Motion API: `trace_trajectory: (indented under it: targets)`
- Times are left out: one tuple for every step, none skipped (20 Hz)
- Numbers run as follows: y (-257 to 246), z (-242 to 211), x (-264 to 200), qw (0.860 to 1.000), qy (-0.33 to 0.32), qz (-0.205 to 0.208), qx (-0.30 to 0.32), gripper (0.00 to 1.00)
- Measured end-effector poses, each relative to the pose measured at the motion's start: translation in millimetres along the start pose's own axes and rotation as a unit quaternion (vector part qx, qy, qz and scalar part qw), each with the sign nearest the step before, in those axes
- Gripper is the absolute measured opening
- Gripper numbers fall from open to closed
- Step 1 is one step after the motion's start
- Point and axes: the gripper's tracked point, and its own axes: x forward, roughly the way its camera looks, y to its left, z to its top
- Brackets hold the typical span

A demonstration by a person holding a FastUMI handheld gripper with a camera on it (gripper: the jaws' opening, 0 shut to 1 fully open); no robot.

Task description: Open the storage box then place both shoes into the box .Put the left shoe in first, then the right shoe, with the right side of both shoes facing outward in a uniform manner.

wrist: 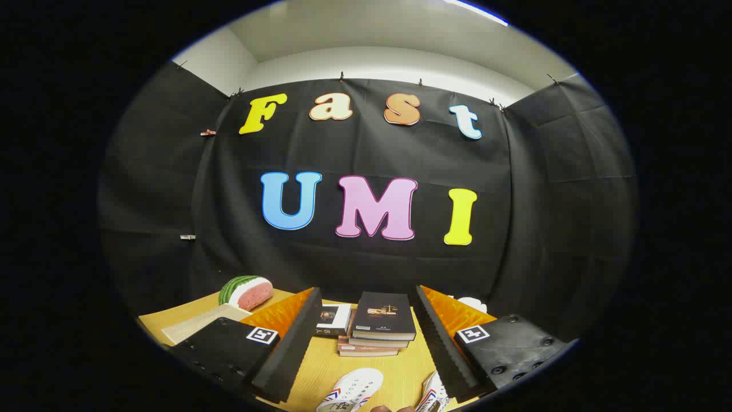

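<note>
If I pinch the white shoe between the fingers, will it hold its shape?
The white shoe looks like soft canvas, so its upper would probably squash. Its sole likely stays stiffer. It seems light. The tool is open, empty, above it.

Light comes from my overhead strip lamp (474, 11); bright white ceiling (372, 34), dim black cloth. Fisheye bends the edges hard. Yellow wooden table (366, 372) evenly lit, sharp, slight sheen, soft shadows.
</note>
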Motion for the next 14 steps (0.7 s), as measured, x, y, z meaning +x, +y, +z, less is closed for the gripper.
trace_trajectory:
  targets:
    - [-2.6,-1.8,-1.2,1.000,0.003,-0.002,0.001,0.97]
    - [-2.6,-3.2,-2.2,1.000,0.006,-0.003,0.004,0.97]
    - [-3.7,-4.8,-3.2,1.000,0.009,-0.006,0.005,0.97]
    - [-4.5,-6.3,-3.7,1.000,0.011,-0.006,0.007,0.97]
    - [-6.0,-7.2,-3.7,1.000,0.012,-0.008,0.009,0.97]
    - [-7.9,-8.4,-3.9,1.000,0.013,-0.010,0.009,0.97]
    - [-8.3,-9.5,-4.0,1.000,0.015,-0.011,0.008,0.97]
    - [-8.3,-10.5,-5.0,1.000,0.016,-0.011,0.008,0.97]
    - [-8.1,-10.4,-4.3,1.000,0.017,-0.011,0.007,0.97]
    - [-7.5,-10.8,-5.1,1.000,0.018,-0.010,0.007,0.97]
    - [-6.7,-12.2,-4.9,1.000,0.020,-0.009,0.006,0.97]
    - [-6.3,-13.4,-5.8,1.000,0.020,-0.008,0.004,0.97]
    - [-5.5,-12.9,-4.9,1.000,0.020,-0.007,0.003,0.97]
    - [-5.3,-13.1,-5.2,1.000,0.021,-0.007,0.002,0.97]
